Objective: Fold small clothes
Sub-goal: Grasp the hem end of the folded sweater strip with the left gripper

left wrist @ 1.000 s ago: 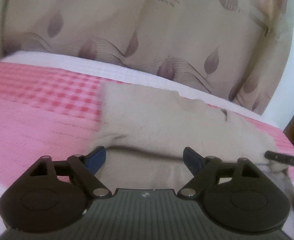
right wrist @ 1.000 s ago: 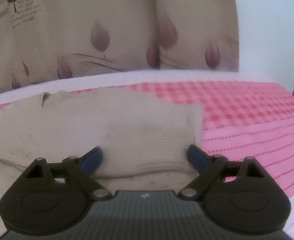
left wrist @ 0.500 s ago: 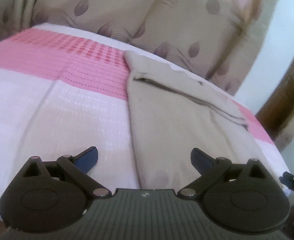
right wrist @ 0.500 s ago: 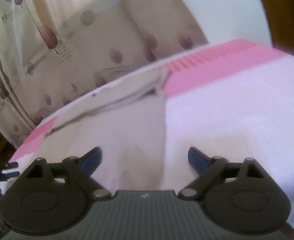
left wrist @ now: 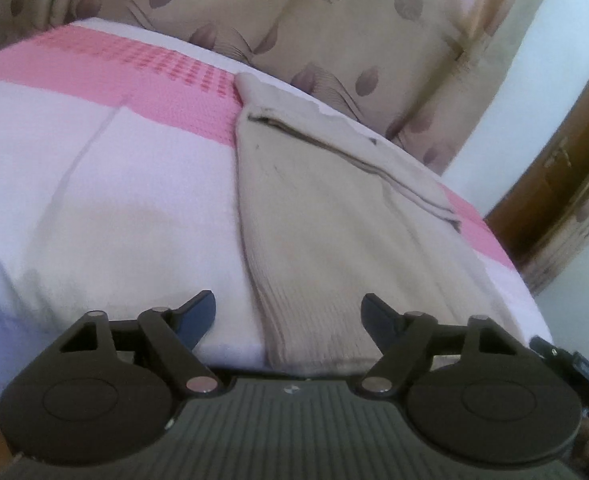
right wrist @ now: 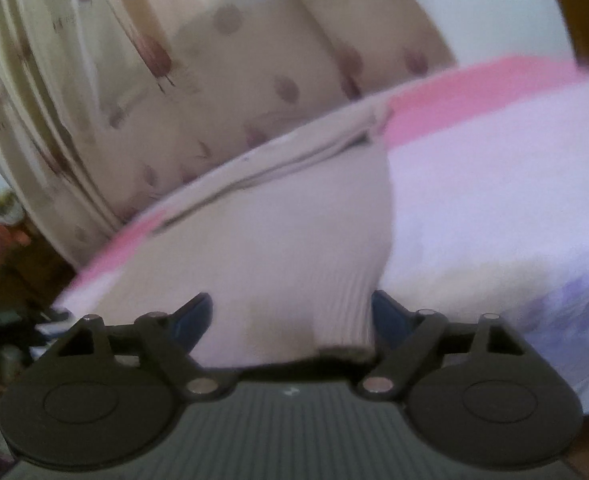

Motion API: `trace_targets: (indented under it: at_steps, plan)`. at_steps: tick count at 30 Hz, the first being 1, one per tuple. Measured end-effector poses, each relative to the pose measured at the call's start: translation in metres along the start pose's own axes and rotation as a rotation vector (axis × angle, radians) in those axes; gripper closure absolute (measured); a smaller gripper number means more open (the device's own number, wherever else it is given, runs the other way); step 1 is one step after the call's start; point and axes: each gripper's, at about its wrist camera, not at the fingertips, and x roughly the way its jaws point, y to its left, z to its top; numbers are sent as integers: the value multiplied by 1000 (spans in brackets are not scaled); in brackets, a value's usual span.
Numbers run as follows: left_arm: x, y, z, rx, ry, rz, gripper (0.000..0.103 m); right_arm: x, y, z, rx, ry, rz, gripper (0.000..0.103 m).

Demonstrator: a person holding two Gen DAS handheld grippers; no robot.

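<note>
Garment: a beige knit garment (left wrist: 334, 216) is lying flat on the pink-and-white bed cover (left wrist: 106, 184), its far end already doubled over toward the curtain (left wrist: 374, 40), its ribbed near hem hanging at the bed edge.
Left gripper: the left gripper (left wrist: 288, 312) is hovering at the hem's left corner; its jaws have just been closing a little but are standing wide, with the ribbed corner lying between them and neither pad pressing on it.
Right gripper: the right gripper (right wrist: 292, 312) is hovering at the hem's right corner; its jaws have likewise just been narrowing, with the cloth filling the gap. The right pad is sitting just beside the cloth edge; no pinch is visible, though the view is blurred.
Step in hand: judged as lining both grippers up on the near hem for the next fold.
Next move: it is calling for both jaws to clamp the two hem corners evenly, then for a level carry toward the far fold so the edges meet squarely.
</note>
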Motion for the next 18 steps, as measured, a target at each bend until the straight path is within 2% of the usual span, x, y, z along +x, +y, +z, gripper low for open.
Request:
trace_targets:
  at_steps: [5, 9, 10, 11, 13, 14, 18]
  plan:
    - [1, -4, -3, -12, 41, -40, 25, 2, -23, 3, 163, -8, 134, 16]
    - [8, -5, 1, -13, 55, -64, 24, 3, -41, 5, 284, -22, 191, 16]
    - [10, -4, 2, -24, 54, -64, 28, 3, -45, 5, 315, -28, 201, 16]
    - [12, -5, 3, -27, 54, -53, 35, 5, -46, 6, 324, -29, 206, 16]
    - [18, -5, 4, -32, 76, -13, 87, 6, -43, 7, 310, -24, 193, 15]
    - [21, -3, 4, -48, 82, 2, 93, 7, -41, 7, 302, -22, 186, 14]
    - [24, 6, 6, -105, 91, -39, 94, 7, -40, 5, 311, -27, 185, 14]
